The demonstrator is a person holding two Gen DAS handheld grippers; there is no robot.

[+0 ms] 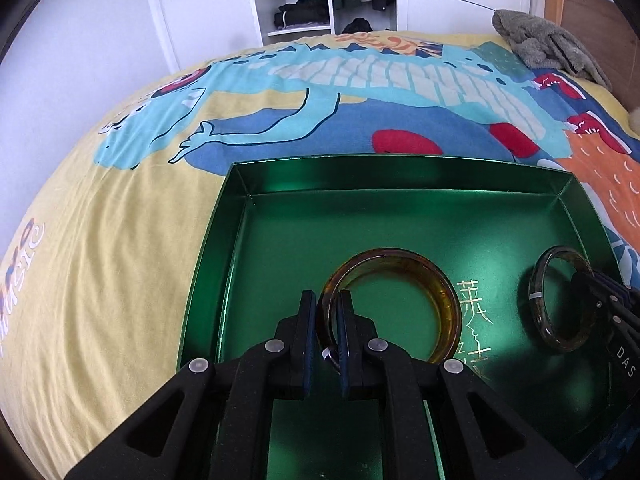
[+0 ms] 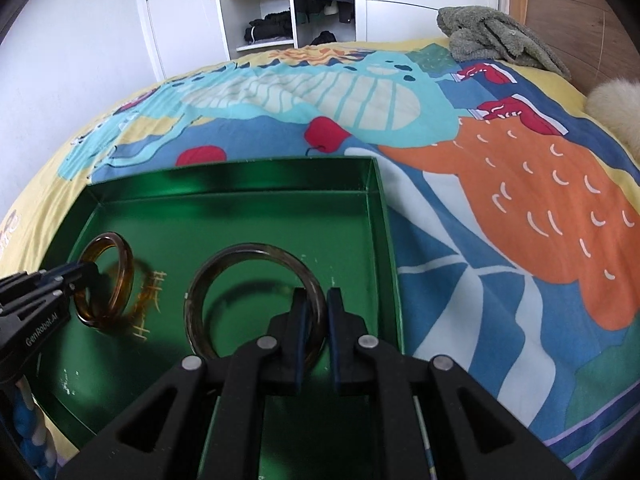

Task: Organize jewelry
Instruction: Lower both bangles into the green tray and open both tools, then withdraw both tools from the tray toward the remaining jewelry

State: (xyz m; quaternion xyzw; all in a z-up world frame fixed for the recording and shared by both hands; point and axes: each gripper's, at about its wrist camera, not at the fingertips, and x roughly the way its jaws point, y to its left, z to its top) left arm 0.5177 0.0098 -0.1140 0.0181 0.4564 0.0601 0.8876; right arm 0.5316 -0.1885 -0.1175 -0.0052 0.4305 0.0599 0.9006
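A shiny green tray (image 1: 400, 172) lies on the bed; it also shows in the right wrist view (image 2: 240, 174). My left gripper (image 1: 326, 304) is shut on the rim of an amber bangle (image 1: 448, 304), over the tray floor. In the right wrist view the same amber bangle (image 2: 124, 276) hangs in the left gripper (image 2: 86, 276). My right gripper (image 2: 316, 300) is shut on a dark grey-green bangle (image 2: 224, 268), above the tray's right part. In the left wrist view this dark bangle (image 1: 538, 300) sits in the right gripper (image 1: 580, 284).
The tray rests on a colourful cartoon bedspread (image 1: 120, 240). A grey plush toy (image 1: 548, 44) lies at the far right of the bed, by a wooden headboard (image 2: 568, 12). A white wardrobe with shelves (image 1: 296, 0) stands behind. A blue and white rope (image 2: 28, 432) lies at lower left.
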